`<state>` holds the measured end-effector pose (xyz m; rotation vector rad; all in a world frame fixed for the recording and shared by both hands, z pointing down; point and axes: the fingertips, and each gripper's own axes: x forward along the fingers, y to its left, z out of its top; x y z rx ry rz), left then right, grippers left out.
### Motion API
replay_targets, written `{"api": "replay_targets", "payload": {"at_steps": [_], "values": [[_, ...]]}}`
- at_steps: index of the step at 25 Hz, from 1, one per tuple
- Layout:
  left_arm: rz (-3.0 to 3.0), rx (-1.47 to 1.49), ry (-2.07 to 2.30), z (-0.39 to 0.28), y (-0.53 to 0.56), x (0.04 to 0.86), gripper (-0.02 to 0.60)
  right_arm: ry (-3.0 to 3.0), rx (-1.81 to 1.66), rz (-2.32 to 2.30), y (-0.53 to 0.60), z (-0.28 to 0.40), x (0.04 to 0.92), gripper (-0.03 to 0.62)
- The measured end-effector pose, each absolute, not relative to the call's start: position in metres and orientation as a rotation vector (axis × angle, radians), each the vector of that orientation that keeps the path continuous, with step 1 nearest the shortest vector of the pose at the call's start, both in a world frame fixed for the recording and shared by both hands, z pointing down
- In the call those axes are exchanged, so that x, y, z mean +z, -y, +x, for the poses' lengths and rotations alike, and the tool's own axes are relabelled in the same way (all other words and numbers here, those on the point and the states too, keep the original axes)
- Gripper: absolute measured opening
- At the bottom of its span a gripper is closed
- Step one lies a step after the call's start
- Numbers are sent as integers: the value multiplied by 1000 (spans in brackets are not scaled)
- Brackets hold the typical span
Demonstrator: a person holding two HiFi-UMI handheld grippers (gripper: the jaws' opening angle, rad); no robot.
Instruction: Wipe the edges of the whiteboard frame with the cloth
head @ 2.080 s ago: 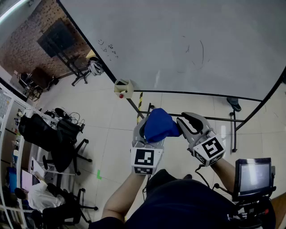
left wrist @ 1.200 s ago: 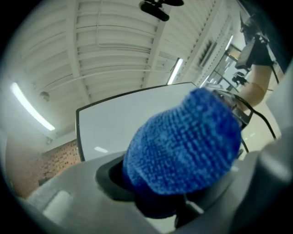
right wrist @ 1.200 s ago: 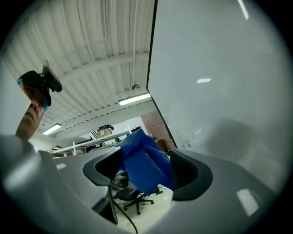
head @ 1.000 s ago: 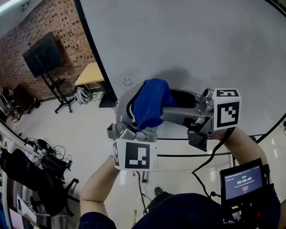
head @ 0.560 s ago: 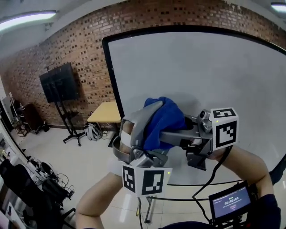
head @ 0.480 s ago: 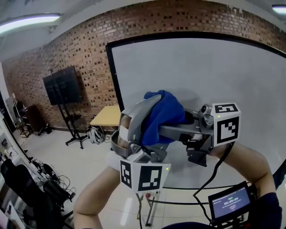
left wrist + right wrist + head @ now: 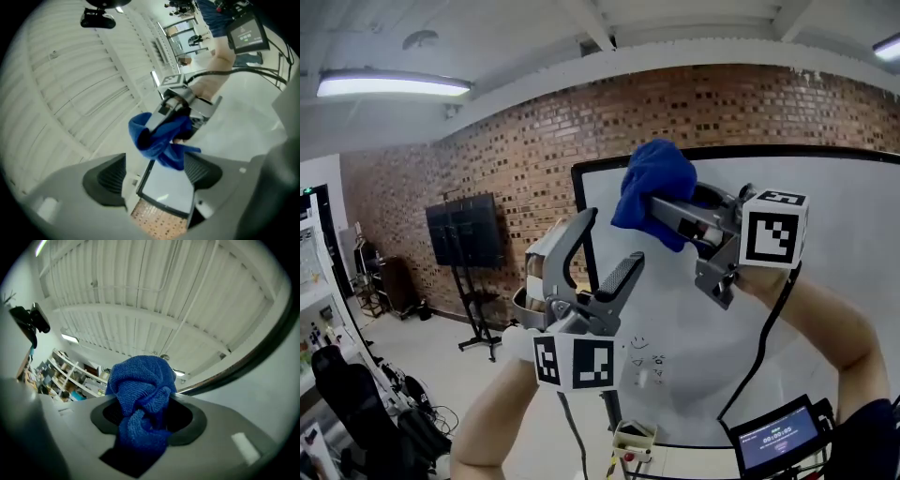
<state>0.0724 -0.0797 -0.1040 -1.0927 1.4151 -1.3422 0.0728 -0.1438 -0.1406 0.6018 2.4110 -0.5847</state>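
Nearest, at seven o'clock of the head view, the left gripper (image 7: 609, 246) has just been spreading its jaws, which stand wide with nothing between them. Beyond it, toward twelve, the right gripper (image 7: 667, 208) has just been tightening on the blue cloth (image 7: 654, 180), bunched between its jaws. The cloth looks soft, light and floppy, so is best pinched mid-wad. Farthest, the whiteboard frame (image 7: 722, 152) runs past one o'clock.

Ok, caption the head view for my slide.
Right gripper, jaws just closing on blue cloth, by the whiteboard's top frame; left gripper just opened, empty.
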Motion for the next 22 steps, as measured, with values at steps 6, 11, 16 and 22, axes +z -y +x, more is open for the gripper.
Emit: {"api": "replay_targets", "payload": {"at_steps": [6, 11, 16, 22], "values": [[-1167, -1434, -1353, 25, 83, -146, 374, -2740, 10, 333, 171, 40, -189, 221], [-1482, -1414, -1329, 7, 109, -173, 338, -2939, 485, 177, 188, -12, -236, 218], [-1519, -1312, -1435, -1, 139, -223, 262, -3153, 446, 279, 201, -61, -239, 218], [-1584, -1324, -1498, -25, 138, -235, 262, -3273, 410, 360, 205, -87, -217, 209]]}}
